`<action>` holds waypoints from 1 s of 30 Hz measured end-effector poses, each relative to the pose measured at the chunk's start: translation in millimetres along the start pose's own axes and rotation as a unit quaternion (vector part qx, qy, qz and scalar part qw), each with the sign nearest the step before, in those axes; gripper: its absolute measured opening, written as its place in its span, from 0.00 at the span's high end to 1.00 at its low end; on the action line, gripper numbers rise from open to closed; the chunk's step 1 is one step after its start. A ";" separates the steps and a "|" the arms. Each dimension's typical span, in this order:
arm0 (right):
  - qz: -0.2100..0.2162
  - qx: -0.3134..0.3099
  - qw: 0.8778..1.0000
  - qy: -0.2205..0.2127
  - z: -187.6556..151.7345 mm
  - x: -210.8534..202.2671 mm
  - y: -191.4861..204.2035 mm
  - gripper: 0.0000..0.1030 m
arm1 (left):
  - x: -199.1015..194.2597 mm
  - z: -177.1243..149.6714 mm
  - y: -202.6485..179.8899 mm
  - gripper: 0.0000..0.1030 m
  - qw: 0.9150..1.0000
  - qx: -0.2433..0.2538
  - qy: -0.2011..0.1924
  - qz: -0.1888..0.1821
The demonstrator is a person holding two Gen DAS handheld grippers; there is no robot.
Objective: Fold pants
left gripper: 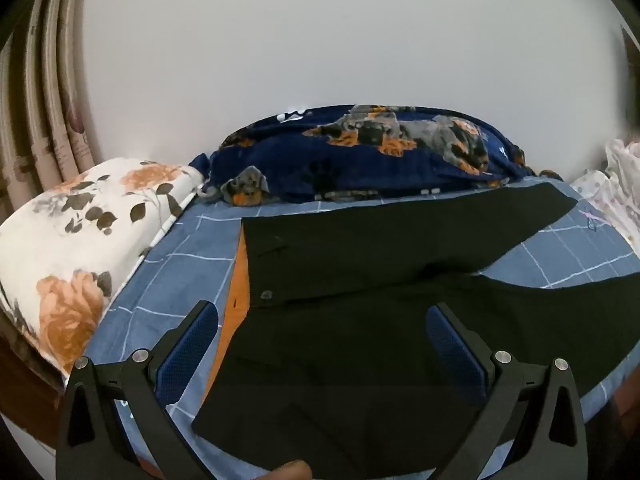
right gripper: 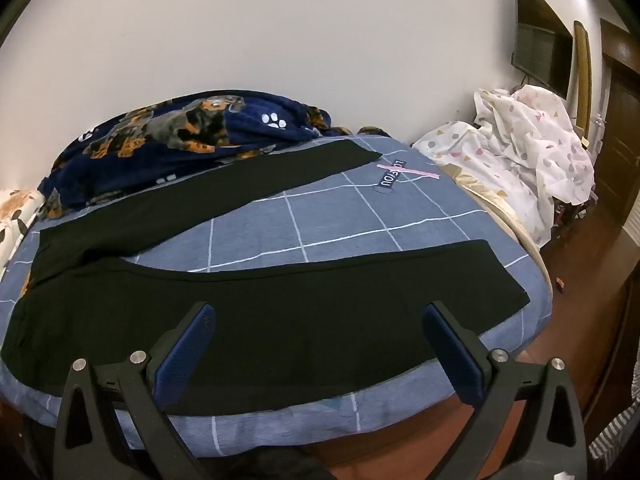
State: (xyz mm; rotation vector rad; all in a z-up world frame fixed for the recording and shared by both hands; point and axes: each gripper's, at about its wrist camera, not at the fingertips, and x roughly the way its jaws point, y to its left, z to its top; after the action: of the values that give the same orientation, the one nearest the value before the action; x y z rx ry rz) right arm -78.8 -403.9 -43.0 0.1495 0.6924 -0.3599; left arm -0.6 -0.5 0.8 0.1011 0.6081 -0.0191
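The pants (right gripper: 256,320) lie spread on the bed (right gripper: 332,216), waist to the left and legs parted to the right, with a blanket (right gripper: 176,136) behind them and a pillow (left gripper: 72,240) at the left.

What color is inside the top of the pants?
Orange lining inside the black pants; left wrist view shows it best.

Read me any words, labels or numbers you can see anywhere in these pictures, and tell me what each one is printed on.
"LOVE YOU", probably: dark patch on the blue checked bedsheet, running sideways, middle letters blurred.
Same patch in the left wrist view: too small to read.
Black pants, dog-print blanket, floral pillow: no text visible.
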 end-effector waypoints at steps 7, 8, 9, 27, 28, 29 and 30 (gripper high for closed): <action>0.000 0.002 1.000 0.003 -0.5 1.4 -2.2 0.00 | 0.8 -7.5 -2.6 0.00 1.000 0.008 0.009 -0.006; -0.001 0.001 1.000 0.004 -0.7 1.7 -2.7 0.00 | 0.0 -8.4 -3.3 0.00 1.000 0.009 0.008 -0.006; -0.001 0.002 1.000 0.004 -4.6 2.7 -7.6 0.00 | 0.4 -4.8 -6.0 0.00 1.000 0.010 0.007 -0.006; -0.011 0.008 1.000 0.015 -3.6 6.8 -9.0 0.00 | -3.7 -13.5 2.5 0.00 1.000 0.005 0.013 -0.023; -0.011 0.008 1.000 0.015 -3.5 6.9 -9.1 0.00 | -5.1 -14.0 4.3 0.00 1.000 0.002 0.013 -0.022; -0.011 0.007 1.000 0.016 -3.6 7.0 -9.0 0.00 | 0.1 -13.6 -4.8 0.00 1.000 0.002 0.013 -0.018; -0.010 0.007 1.000 0.017 -4.1 6.9 -9.4 0.00 | 2.2 -10.3 -5.4 0.00 1.000 -0.006 0.015 -0.013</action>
State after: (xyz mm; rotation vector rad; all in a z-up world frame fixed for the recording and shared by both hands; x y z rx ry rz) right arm -79.8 -413.5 -50.7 0.1629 0.7245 -0.3832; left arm -4.9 -4.8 -9.4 0.0828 0.6402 -0.0400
